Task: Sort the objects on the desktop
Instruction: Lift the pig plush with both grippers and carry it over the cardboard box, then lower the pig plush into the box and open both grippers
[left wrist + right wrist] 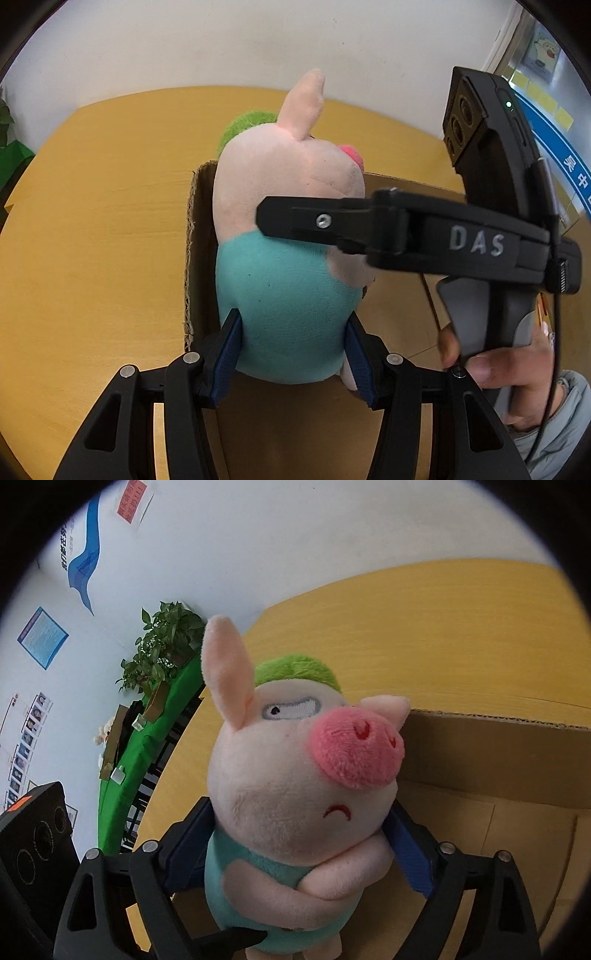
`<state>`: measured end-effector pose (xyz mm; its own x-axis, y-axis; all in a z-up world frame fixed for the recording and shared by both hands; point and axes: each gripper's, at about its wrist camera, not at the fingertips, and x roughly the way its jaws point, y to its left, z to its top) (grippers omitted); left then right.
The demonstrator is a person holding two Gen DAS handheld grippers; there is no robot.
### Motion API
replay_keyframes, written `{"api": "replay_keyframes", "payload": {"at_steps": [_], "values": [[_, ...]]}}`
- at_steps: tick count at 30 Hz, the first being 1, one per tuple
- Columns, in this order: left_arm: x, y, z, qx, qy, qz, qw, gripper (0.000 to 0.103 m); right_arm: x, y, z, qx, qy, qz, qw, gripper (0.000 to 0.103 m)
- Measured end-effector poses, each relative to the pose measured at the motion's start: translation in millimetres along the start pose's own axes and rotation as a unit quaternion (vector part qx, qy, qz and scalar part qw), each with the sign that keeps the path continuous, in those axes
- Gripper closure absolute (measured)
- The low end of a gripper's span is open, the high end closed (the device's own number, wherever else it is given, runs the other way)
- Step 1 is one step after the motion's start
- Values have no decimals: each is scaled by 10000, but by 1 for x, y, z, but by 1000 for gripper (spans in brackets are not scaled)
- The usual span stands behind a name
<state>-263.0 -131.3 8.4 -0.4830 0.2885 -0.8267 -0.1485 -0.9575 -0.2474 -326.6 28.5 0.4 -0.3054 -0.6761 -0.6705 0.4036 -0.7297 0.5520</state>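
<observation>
A plush pig [284,229] with a teal shirt, pink snout and green cap is held upright over an open cardboard box [192,258]. My left gripper [291,354] is shut on its teal body from behind, blue pads on both sides. My right gripper [299,849] faces the pig's front [295,782], its blue pads against the pig's sides at shoulder height. In the left wrist view, the right gripper's finger [317,221] lies across the pig's side.
The box [498,760] sits on a yellow wooden table [92,240]. A white wall stands behind. A potted plant [162,646] and a green-covered table [147,746] stand beyond the table's edge. A hand [517,373] holds the right gripper's handle.
</observation>
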Motion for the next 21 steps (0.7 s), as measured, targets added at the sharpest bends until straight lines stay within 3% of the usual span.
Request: {"api": "replay_keyframes", "payload": {"at_steps": [4, 7, 10, 14, 18, 21], "values": [[-6, 5, -6, -80, -19, 0, 10000, 46, -17, -1, -6, -7, -11, 89, 10000, 12], [-11, 7, -10, -91, 17, 38, 9999, 47, -7, -4, -11, 109, 282, 297, 9991, 15], [-14, 9, -12, -115, 32, 118, 9999, 47, -1, 5, -12, 11, 391, 235, 9990, 15], [-19, 14, -13, -253, 54, 100, 9996, 47, 3, 1, -9, 283, 544, 258, 9978, 15], [-35, 3, -14, -79, -59, -12, 10000, 48, 3, -4, -10, 610, 782, 320, 9946, 15], [-42, 4, -21, 18, 2, 120, 9999, 48, 5, -8, -10, 724, 874, 305, 9931, 15]]}}
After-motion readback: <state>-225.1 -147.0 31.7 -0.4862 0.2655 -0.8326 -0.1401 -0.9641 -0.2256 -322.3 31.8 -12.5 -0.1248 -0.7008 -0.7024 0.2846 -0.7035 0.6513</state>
